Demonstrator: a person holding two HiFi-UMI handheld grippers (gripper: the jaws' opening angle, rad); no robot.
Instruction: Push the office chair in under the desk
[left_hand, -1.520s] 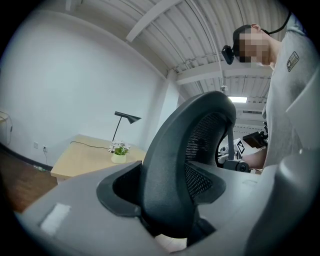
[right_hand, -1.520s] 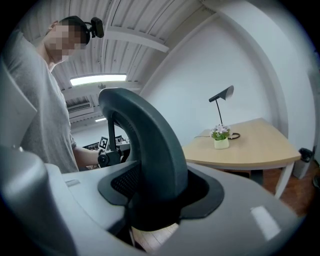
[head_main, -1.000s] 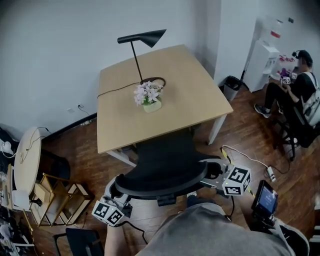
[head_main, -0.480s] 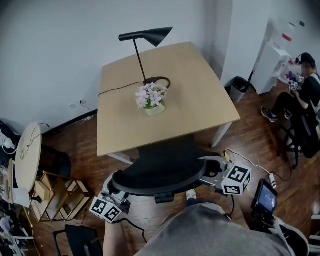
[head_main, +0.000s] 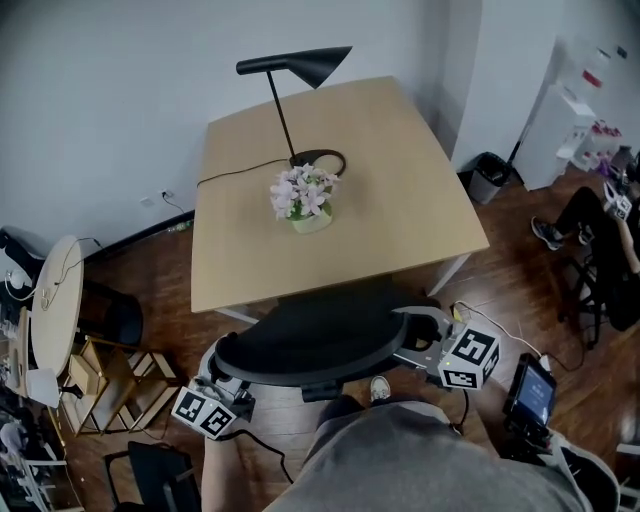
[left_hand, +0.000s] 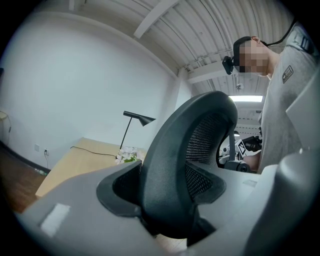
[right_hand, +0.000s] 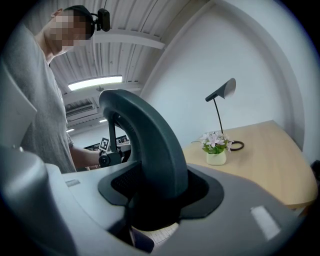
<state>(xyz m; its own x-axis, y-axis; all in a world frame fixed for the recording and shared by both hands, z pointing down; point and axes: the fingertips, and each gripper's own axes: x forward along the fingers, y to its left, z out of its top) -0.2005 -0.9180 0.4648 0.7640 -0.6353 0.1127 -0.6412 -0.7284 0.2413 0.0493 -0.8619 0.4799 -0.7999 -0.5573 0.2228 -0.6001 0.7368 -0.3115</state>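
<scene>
Black open mesh fills the chair back (left_hand: 207, 132), its rim smooth matt plastic, clamped in the left tool's (left_hand: 167, 200) matt grey plastic jaws. Ahead, the worktop (head_main: 400, 200) shows pale, smooth wood.

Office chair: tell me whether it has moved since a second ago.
Yes. The office chair has gone forward toward the desk; less of its seat shows before the desk's front edge.

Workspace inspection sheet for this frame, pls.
Surface: desk, wood top, mostly bare.
Job's things: office chair, seat partly under the desk's near edge, backrest out.
Clutter: lamp and flower pot on the desk.
Tools: left tool and right tool each clamped on the backrest rim.
Cables: lamp cord across the desktop; white cable on the floor.
Surroundings: bin, seated person, round side table, wooden rack.
</scene>
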